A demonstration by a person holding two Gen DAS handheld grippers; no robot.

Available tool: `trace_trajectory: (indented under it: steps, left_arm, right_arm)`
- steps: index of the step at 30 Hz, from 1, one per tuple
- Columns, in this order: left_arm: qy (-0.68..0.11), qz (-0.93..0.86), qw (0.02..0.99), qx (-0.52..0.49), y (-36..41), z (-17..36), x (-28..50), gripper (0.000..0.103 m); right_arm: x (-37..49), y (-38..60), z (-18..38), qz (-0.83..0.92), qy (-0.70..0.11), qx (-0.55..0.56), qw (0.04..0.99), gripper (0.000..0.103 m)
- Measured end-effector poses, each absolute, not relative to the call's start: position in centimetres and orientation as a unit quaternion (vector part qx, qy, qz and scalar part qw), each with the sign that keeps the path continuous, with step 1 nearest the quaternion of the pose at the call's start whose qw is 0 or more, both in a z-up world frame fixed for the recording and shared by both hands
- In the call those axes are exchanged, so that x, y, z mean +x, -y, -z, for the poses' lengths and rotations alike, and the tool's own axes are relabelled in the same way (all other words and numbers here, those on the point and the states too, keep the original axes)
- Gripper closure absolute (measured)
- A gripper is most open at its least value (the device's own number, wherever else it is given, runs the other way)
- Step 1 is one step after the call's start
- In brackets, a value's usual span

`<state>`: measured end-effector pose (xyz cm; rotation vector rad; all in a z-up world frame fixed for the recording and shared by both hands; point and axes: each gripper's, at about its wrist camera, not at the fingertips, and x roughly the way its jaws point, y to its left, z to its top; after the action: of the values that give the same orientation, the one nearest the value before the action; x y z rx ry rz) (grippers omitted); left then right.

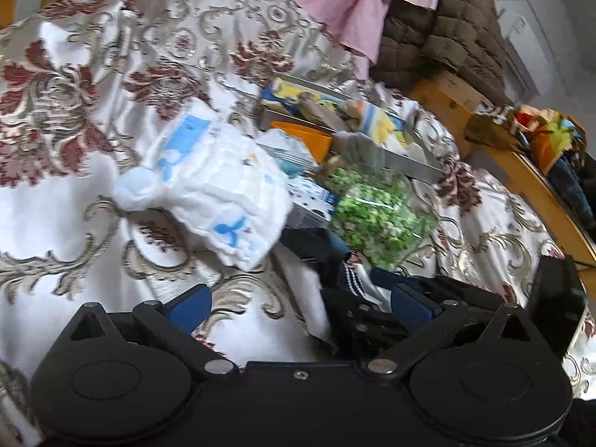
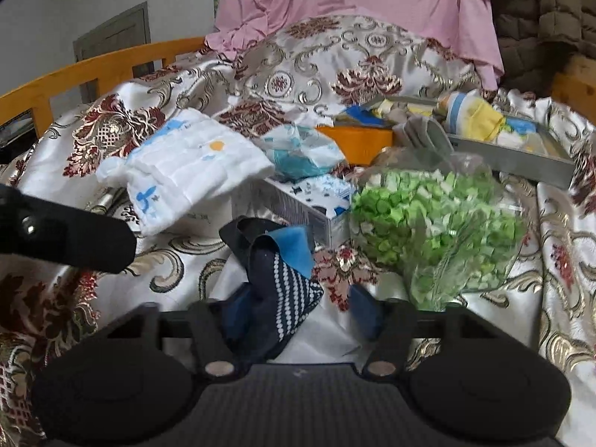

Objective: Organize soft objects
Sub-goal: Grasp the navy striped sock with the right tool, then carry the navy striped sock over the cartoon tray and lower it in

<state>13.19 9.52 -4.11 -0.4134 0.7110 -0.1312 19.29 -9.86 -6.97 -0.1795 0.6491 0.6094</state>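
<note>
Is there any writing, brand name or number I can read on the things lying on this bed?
None is legible.
White printed box: small dark marks and blue patches, too blurred to read.
White quilted cloth: only blue and orange pictures, no words.
Crumpled white-and-teal packet: print too blurred to read.

bedspread patterned | wooden rail | metal tray | door

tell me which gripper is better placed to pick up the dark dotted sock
Right. The right gripper has the dark dotted sock between its fingers. The left gripper is open over the bedspread, sock off to its side.
</note>
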Motion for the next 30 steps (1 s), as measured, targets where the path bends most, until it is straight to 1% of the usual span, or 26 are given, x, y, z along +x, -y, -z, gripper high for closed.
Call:
trace_trajectory:
  steps: [1,2,3,4,6,7,9,12,23,26,28,29,30]
  left_arm:
    - [-0.347,0.069,0.914,-0.2,-9.3,4.2,13.4,0.001]
    - [-0.349,0.076,0.913,-0.198,-9.1,4.4,13.7,0.002]
    - [-0.352,0.082,0.911,-0.197,-9.0,4.6,13.9,0.002]
    - [-0.356,0.087,0.91,-0.196,-8.8,4.8,14.2,0.003]
    - [-0.362,0.096,0.907,-0.195,-8.5,5.2,14.8,0.004]
    - [-0.361,0.1,0.906,-0.196,-8.4,5.3,15.0,0.006]
    - [-0.363,0.108,0.905,-0.196,-8.3,5.6,15.6,0.009]
    - [-0.367,0.121,0.904,-0.184,-7.9,5.9,16.3,0.014]
    - [-0.393,0.143,0.901,-0.115,-5.7,7.5,19.2,0.028]
    - [-0.405,0.141,0.898,-0.095,-5.1,8.2,20.2,0.039]
    - [-0.411,0.137,0.897,-0.088,-4.9,8.5,20.7,0.051]
    - [-0.411,0.134,0.897,-0.085,-5.0,8.6,20.9,0.053]
    - [-0.411,0.132,0.898,-0.083,-5.0,8.7,20.9,0.058]
  right_arm:
    - [19.4,10.0,7.0,-0.294,-0.315,-0.082,0.899,0.056]
    - [19.5,10.2,7.0,-0.292,-0.316,-0.076,0.9,0.063]
    - [19.6,10.4,6.9,-0.292,-0.317,-0.071,0.9,0.068]
    - [19.7,10.6,6.8,-0.293,-0.316,-0.068,0.9,0.07]
    - [19.7,10.7,6.5,-0.292,-0.312,-0.071,0.901,0.081]
    - [19.7,10.8,6.5,-0.291,-0.311,-0.074,0.902,0.082]
    - [19.8,11.0,6.4,-0.283,-0.312,-0.083,0.903,0.091]
    - [19.8,11.4,6.0,-0.273,-0.307,-0.093,0.907,0.095]
    - [19.0,13.8,3.7,-0.257,-0.285,-0.11,0.917,0.097]
    - [18.7,14.1,3.1,-0.257,-0.273,-0.109,0.921,0.097]
    - [18.6,14.2,2.7,-0.257,-0.266,-0.107,0.923,0.097]
    - [18.6,14.3,2.5,-0.257,-0.263,-0.106,0.924,0.097]
    - [18.6,14.2,2.4,-0.257,-0.26,-0.106,0.925,0.097]
